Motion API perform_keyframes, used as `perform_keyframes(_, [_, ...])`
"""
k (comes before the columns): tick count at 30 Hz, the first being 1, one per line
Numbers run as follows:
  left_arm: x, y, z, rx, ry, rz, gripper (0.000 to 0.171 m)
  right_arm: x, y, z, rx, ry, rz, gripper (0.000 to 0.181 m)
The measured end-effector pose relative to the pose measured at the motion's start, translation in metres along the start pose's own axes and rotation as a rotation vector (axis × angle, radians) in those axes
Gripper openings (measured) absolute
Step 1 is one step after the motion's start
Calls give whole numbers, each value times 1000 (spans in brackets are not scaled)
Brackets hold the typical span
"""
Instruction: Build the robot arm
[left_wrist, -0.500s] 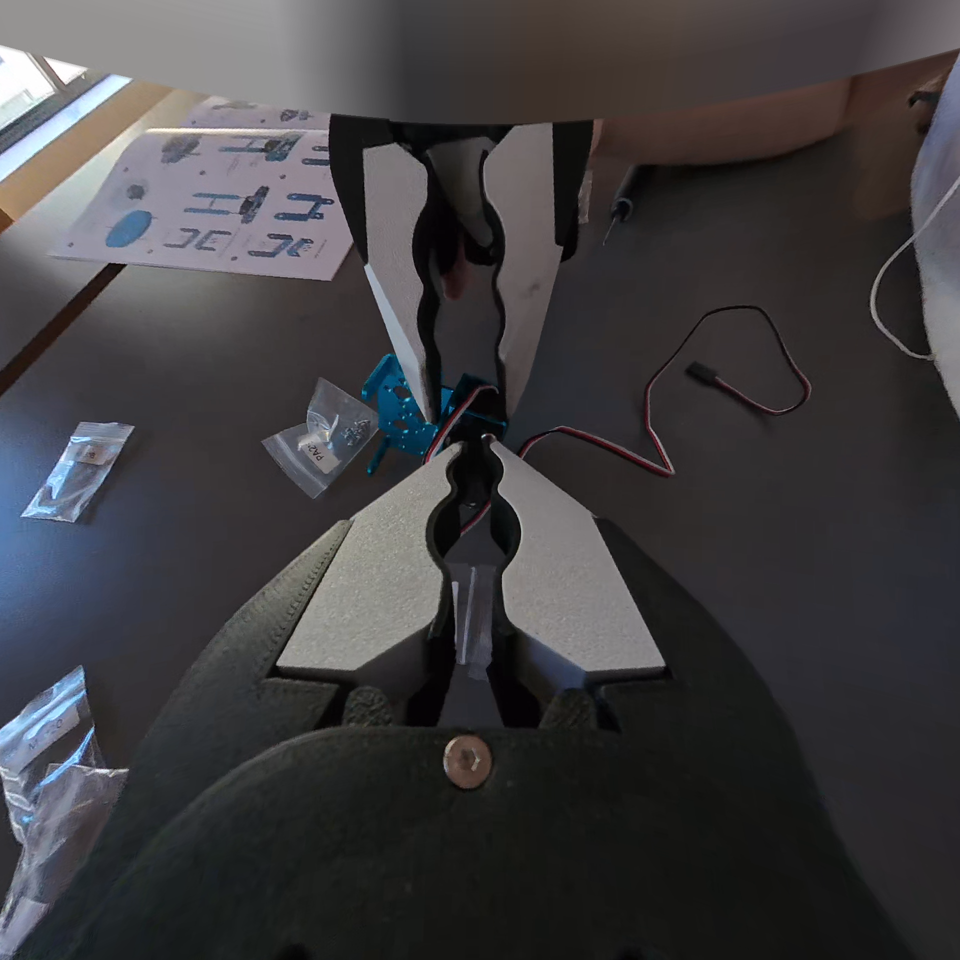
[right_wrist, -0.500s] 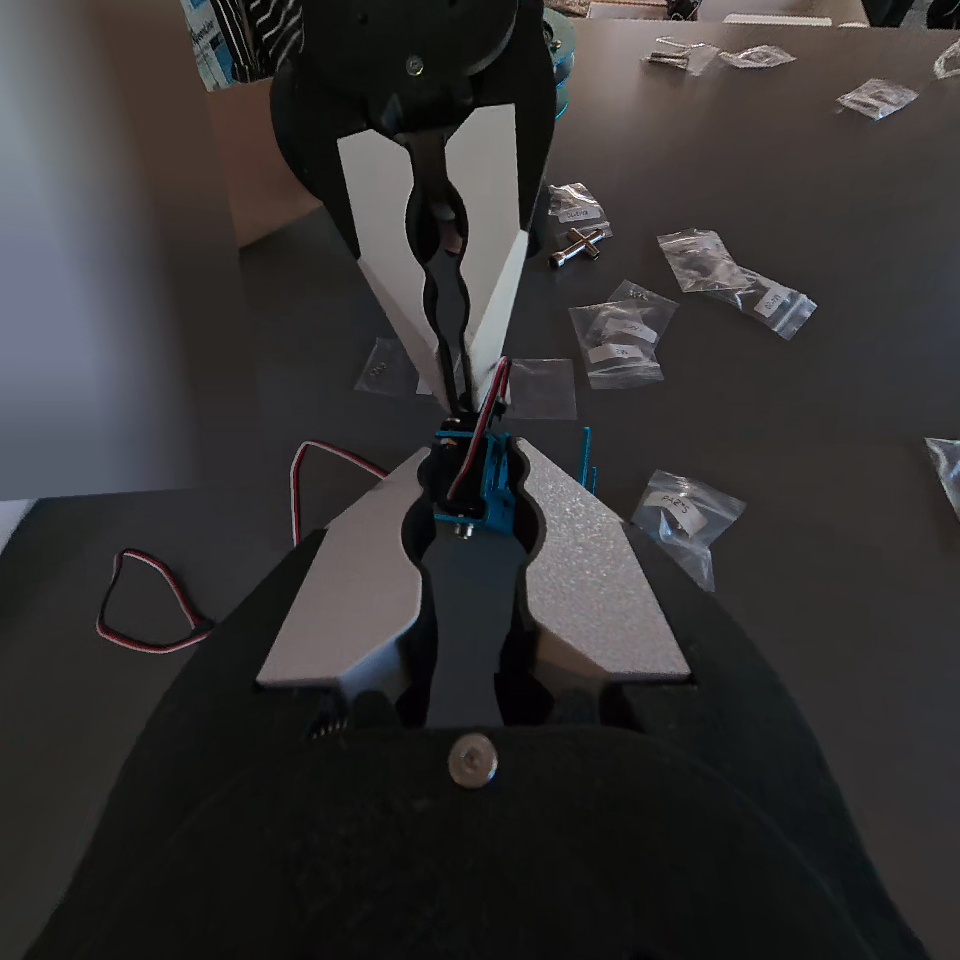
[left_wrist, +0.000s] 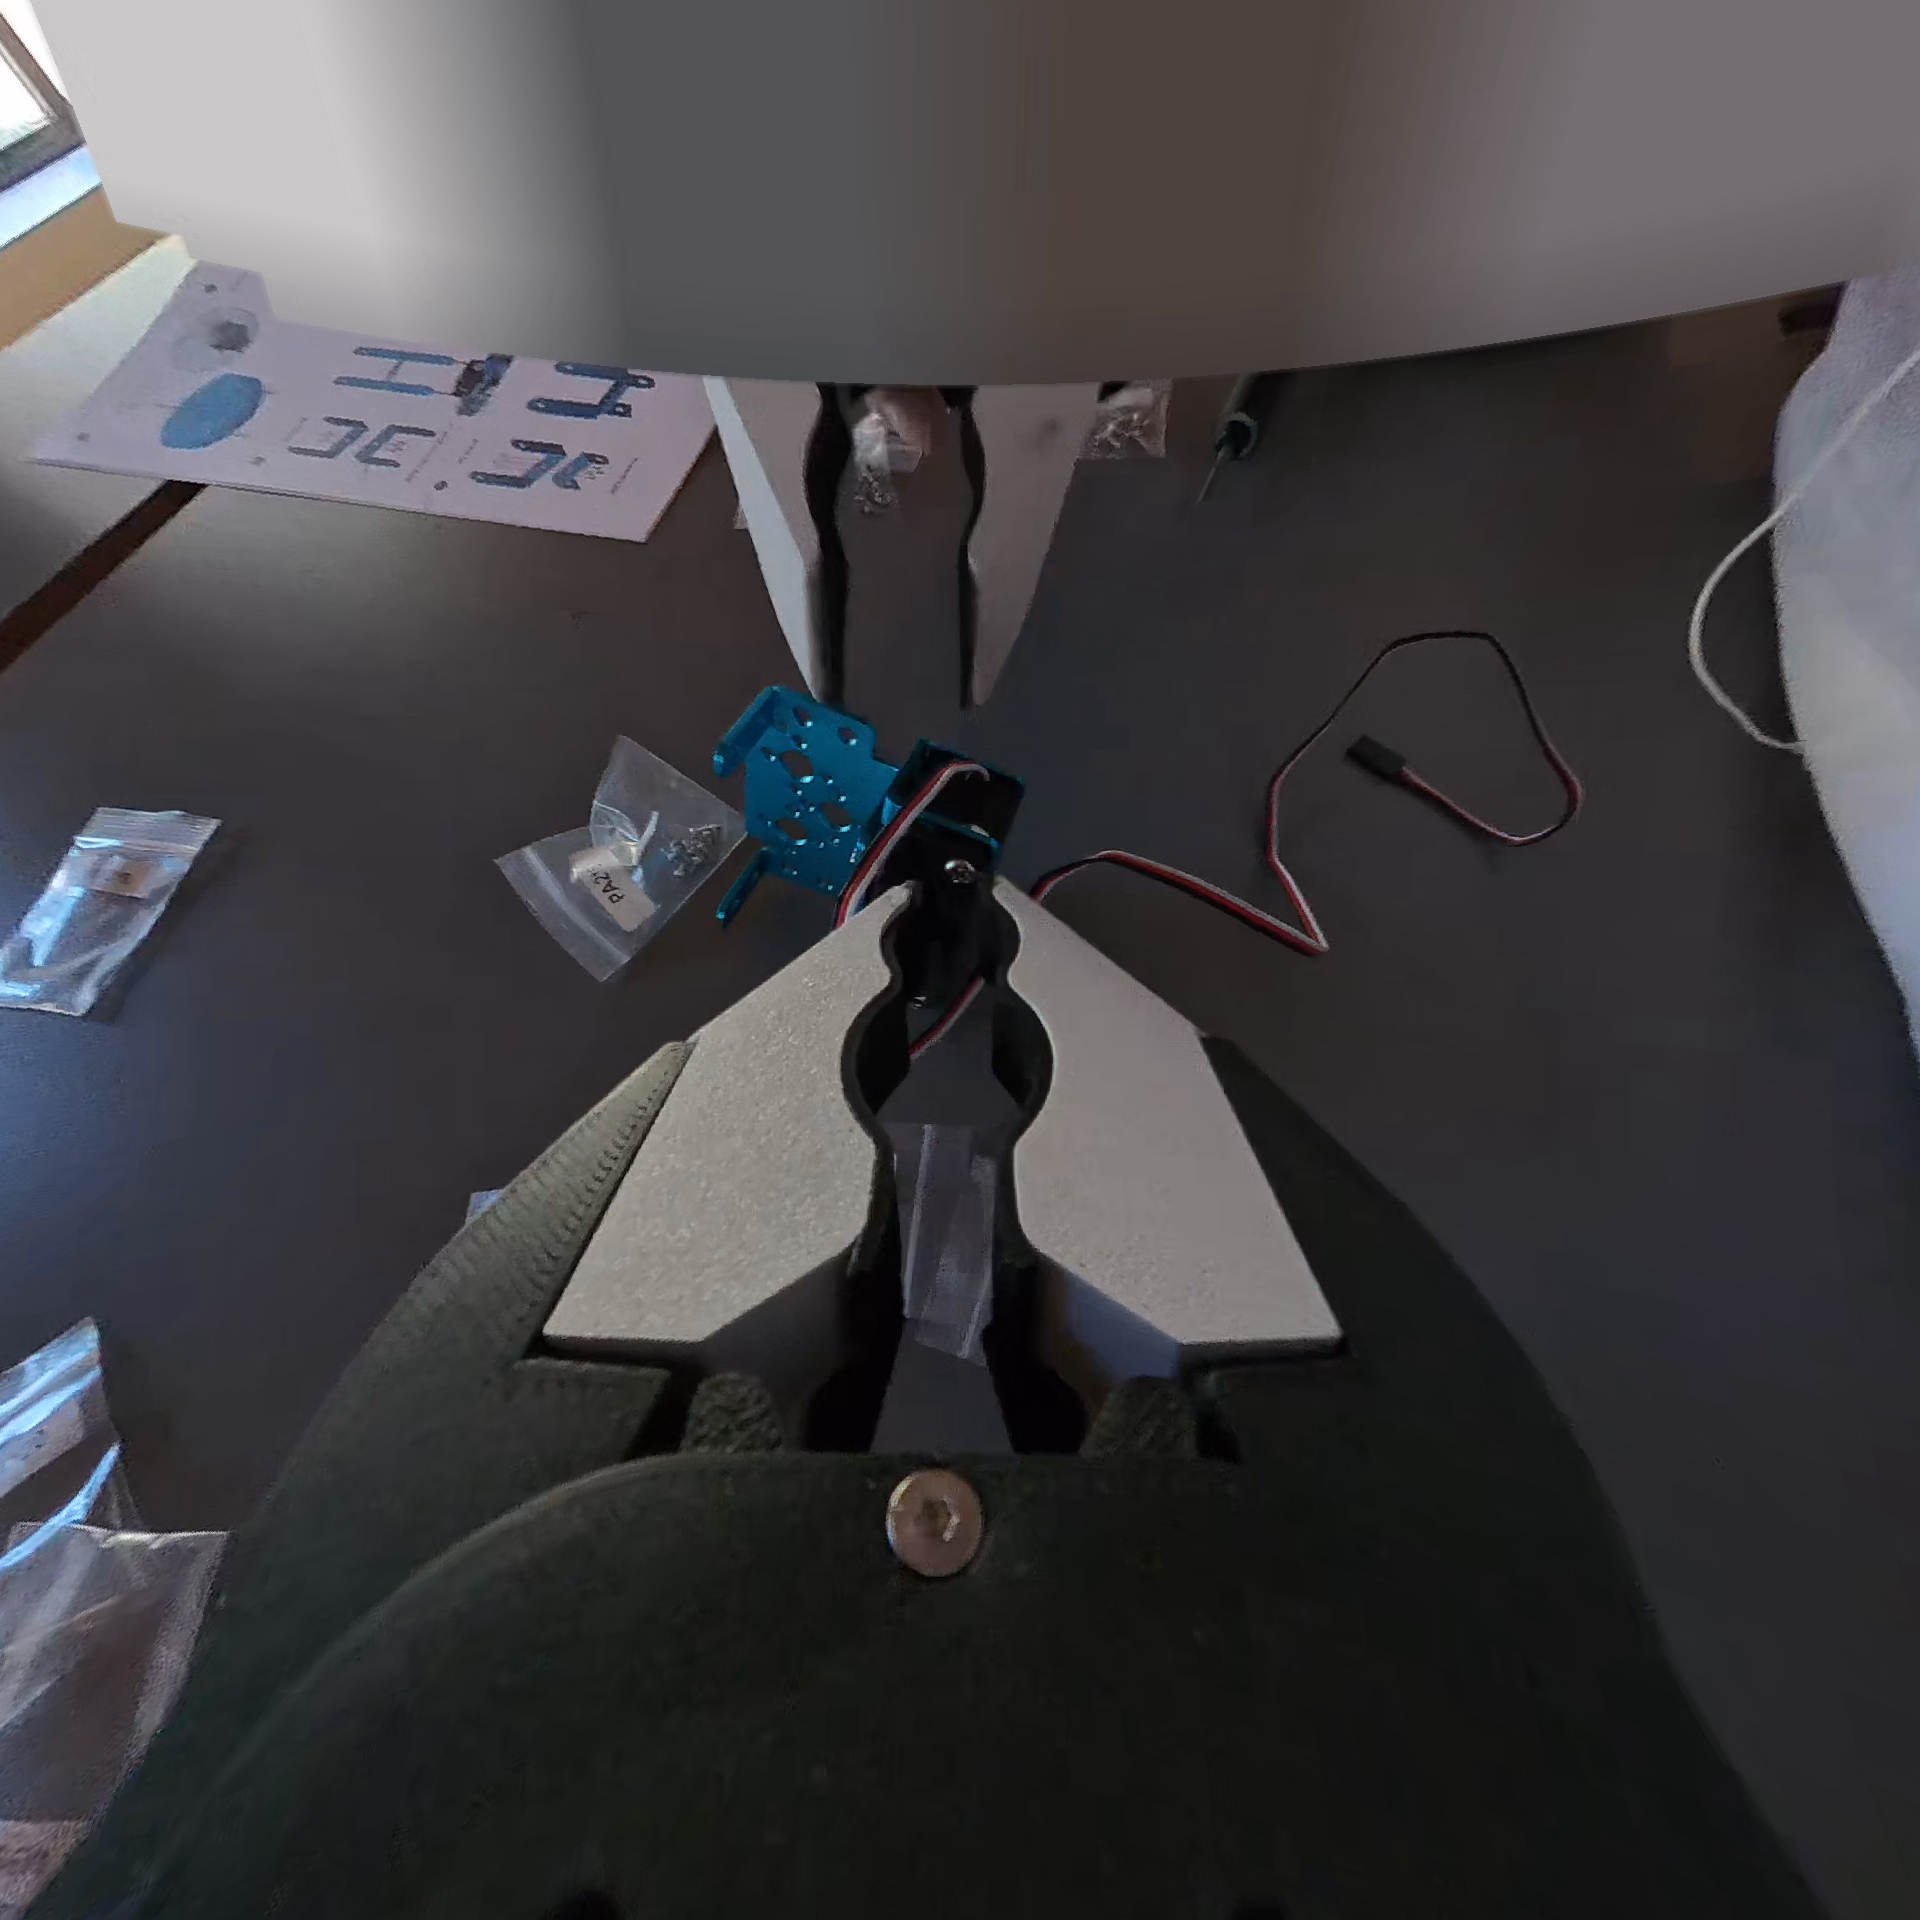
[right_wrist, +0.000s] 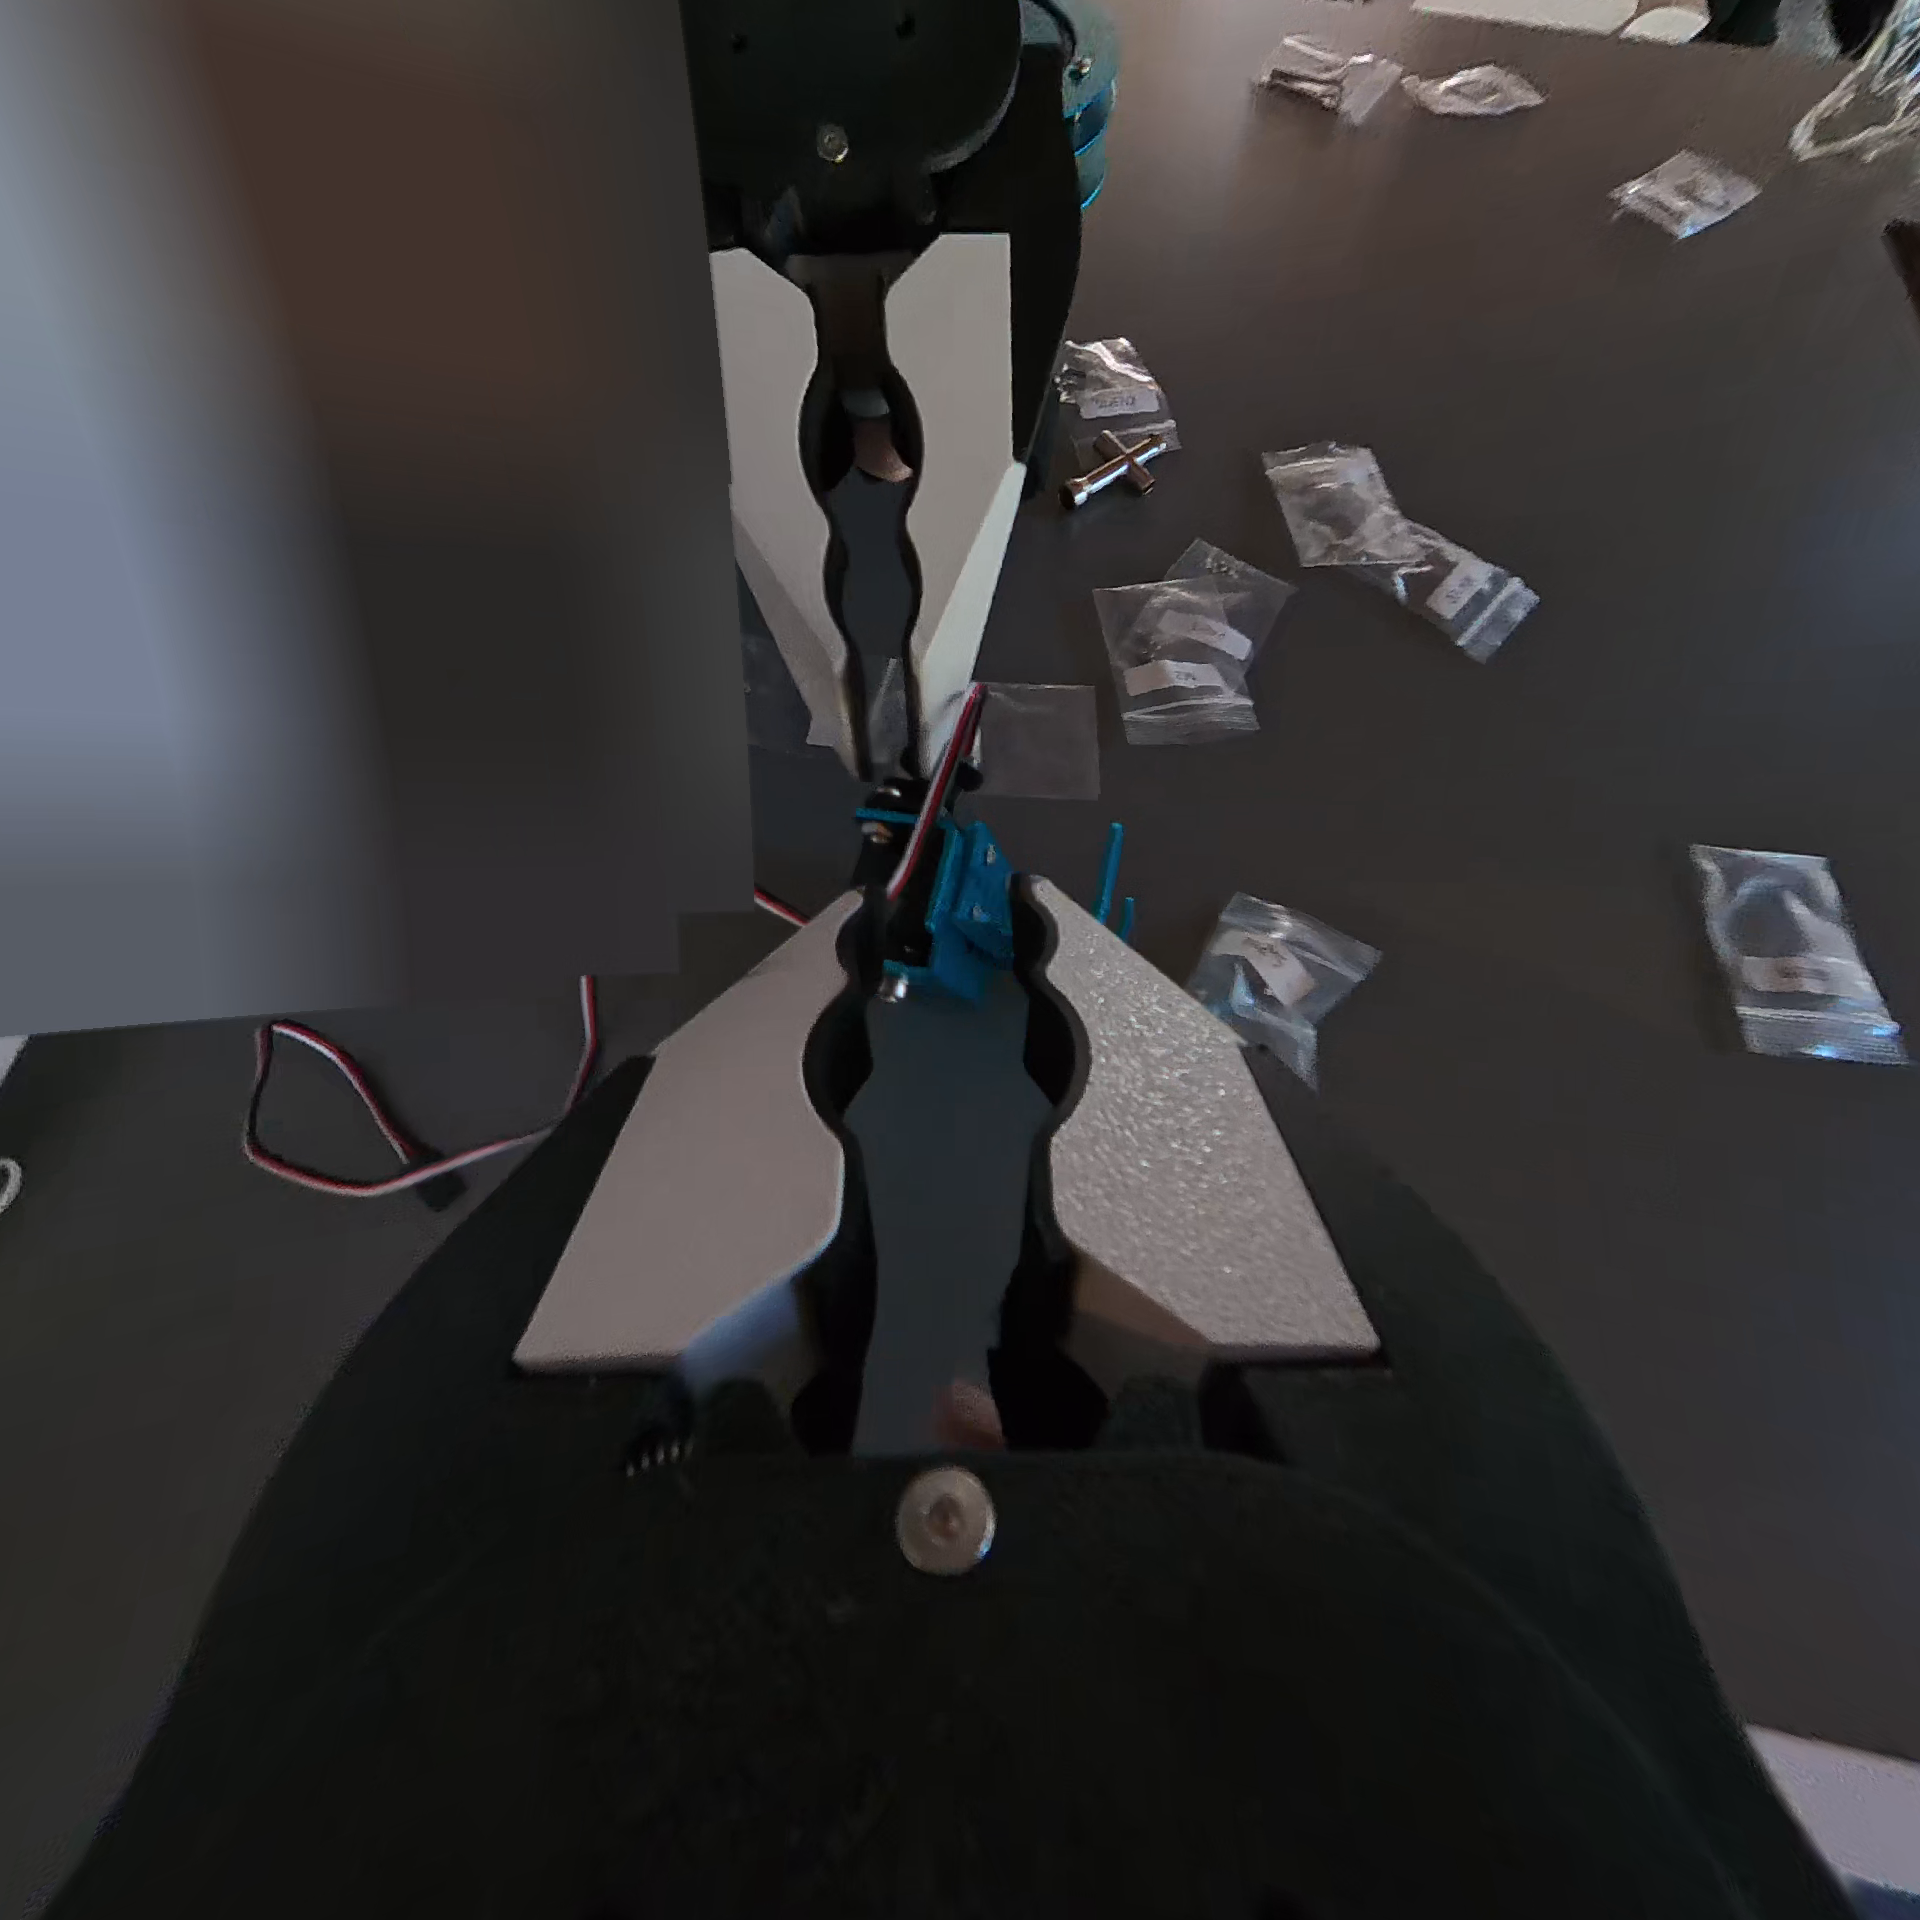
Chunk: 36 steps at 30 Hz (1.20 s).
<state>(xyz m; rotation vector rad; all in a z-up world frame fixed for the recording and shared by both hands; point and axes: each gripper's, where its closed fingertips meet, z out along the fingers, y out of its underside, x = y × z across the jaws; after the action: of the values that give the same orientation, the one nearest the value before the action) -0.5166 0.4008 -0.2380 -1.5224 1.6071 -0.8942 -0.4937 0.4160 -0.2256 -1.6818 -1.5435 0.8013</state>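
A blue metal bracket (left_wrist: 805, 800) with a black servo (left_wrist: 951, 831) fixed to it sits between my two grippers. My left gripper (left_wrist: 954, 885) is shut on the servo's near end. A red, white and black cable (left_wrist: 1288, 914) runs from the servo across the dark table (left_wrist: 1455, 1143). My right gripper (left_wrist: 902, 691) faces it from the far side, jaws apart, tips just off the bracket. In the right wrist view the bracket (right_wrist: 971, 925) lies at my right gripper's (right_wrist: 940, 894) open tips. The left gripper (right_wrist: 888, 769) grips the servo from beyond.
A printed sheet (left_wrist: 395, 426) lies far left and a screwdriver (left_wrist: 1231, 436) far back. Small plastic bags (left_wrist: 623, 862) (left_wrist: 94, 904) (right_wrist: 1184, 655) (right_wrist: 1787, 956) lie around. A metal cross wrench (right_wrist: 1117, 462) lies near the bags. White fabric (left_wrist: 1849, 520) is at the right edge. Only a small space, under 4 cm, lies between the two pairs of fingers. From either gripper's tips it is about 20 centimeters to the metal cross wrench (right_wrist: 1117, 462).
My right gripper has let go of the bracket and drawn back a little, jaws apart. My left gripper stays shut on the servo, and the bracket has turned slightly.
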Motion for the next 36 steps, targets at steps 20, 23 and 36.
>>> perform_keyframes(20, [-13,3,2,-69,-160,120,26,-15,26,3,-162,-37,26,59])
perform_keyframes(23, [-7,10,2,-76,-95,55,30,-15,29,-3,-210,60,-14,57])
perform_keyframes(36, [-2,3,9,-40,-93,85,21,-9,28,4,-323,17,-176,32])
